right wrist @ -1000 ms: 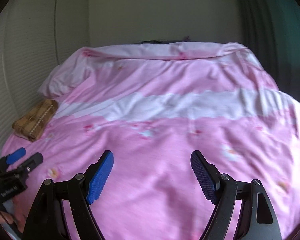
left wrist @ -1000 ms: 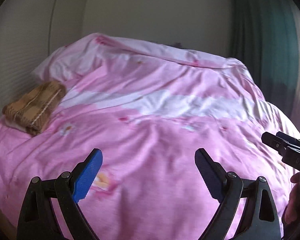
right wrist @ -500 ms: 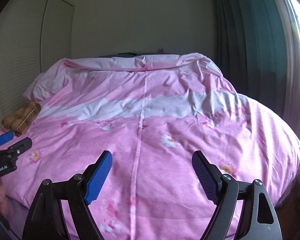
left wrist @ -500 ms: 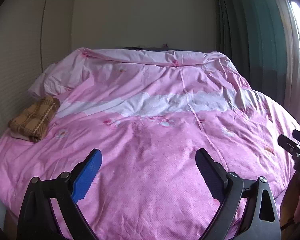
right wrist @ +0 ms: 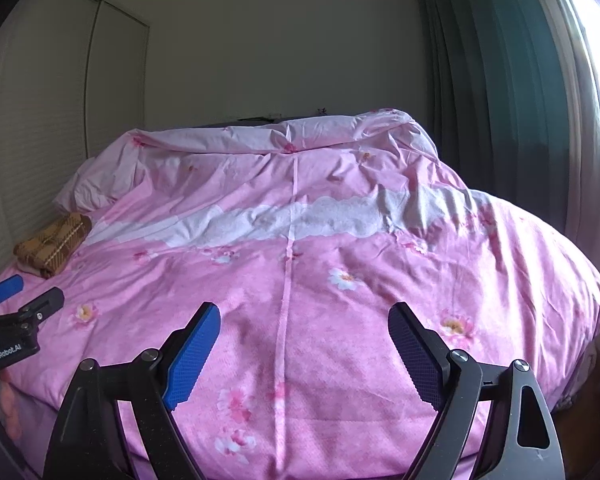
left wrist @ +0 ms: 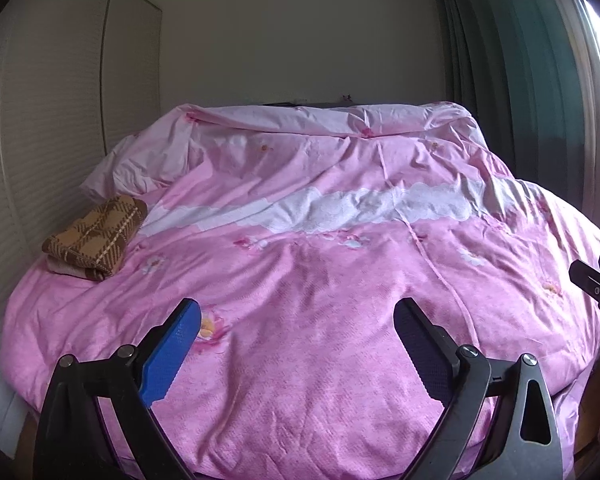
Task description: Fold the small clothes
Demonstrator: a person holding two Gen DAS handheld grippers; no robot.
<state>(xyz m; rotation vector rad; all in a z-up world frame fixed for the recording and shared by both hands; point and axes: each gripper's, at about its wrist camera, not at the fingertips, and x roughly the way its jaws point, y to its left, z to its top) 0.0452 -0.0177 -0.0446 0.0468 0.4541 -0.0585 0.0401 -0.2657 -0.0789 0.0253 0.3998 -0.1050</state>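
From the left wrist camera, the left gripper [left wrist: 296, 344] hangs over the near end of a bed, its black angular arms spread wide with nothing between the jaws. One finger [left wrist: 170, 354] carries a bright blue pad with a fine knurled grain and a saw-toothed lower edge; the other pad looks darker, almost navy. Under it lies a pink quilt [left wrist: 320, 280], soft and creased, printed with scattered flowers and crossed by a white lacy band [left wrist: 360, 208] with a scalloped edge. A folded brown plaid garment [left wrist: 96, 238], woolly and thick, sits as a neat rectangle at the quilt's left edge, near a pale pink pillow [left wrist: 140, 160] and well apart from both grippers. The tip of the right gripper [left wrist: 596, 284] pokes in at the right border. A ribbed white wardrobe door [left wrist: 40, 140] fills the left side, and teal pleated curtains [left wrist: 520, 80] hang on the right.

From the right wrist camera, the right gripper [right wrist: 304, 344] is also splayed, its jaws having just been widening, with only quilt showing between them. This view alone shows a straight pale seam [right wrist: 288, 280] running down the middle of the quilt, the bed's rounded right-hand corner, and a strip of wooden floor [right wrist: 580, 420] beyond it. The left gripper appears at the left border, seen from the side, with white lettering on its black body. The plaid garment appears smaller and flatter here, at far left.
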